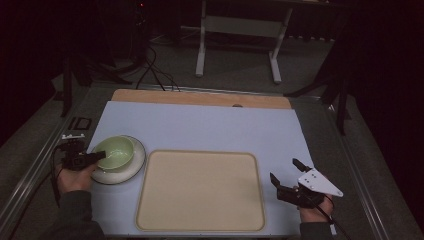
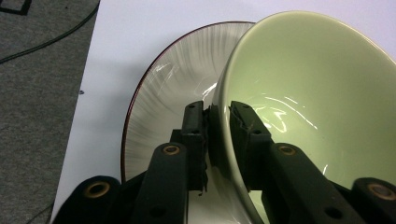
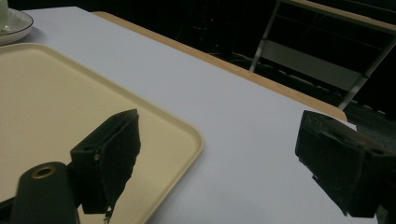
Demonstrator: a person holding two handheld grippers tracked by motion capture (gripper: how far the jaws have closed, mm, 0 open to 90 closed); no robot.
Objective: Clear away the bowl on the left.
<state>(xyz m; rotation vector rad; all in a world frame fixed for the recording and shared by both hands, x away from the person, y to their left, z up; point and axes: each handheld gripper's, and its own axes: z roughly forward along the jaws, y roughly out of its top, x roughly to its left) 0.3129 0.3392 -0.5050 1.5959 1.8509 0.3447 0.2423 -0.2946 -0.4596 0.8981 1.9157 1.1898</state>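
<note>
A pale green bowl (image 1: 115, 151) (image 2: 308, 93) sits on a white plate with a dark rim (image 1: 131, 169) (image 2: 163, 93) at the table's left. My left gripper (image 1: 95, 157) (image 2: 218, 126) is shut on the bowl's near rim, one jaw inside the bowl and one outside over the plate. A beige tray (image 1: 200, 190) (image 3: 51, 98) lies empty in the middle of the white mat. My right gripper (image 1: 285, 172) (image 3: 219, 158) hovers open just right of the tray, nothing between its jaws.
The white mat (image 1: 210, 127) covers the table, with a wooden strip (image 1: 200, 98) along its far edge. Beyond it stand a metal frame (image 1: 240, 30) and cables on the floor. A metal rail (image 1: 30, 170) runs along the left side.
</note>
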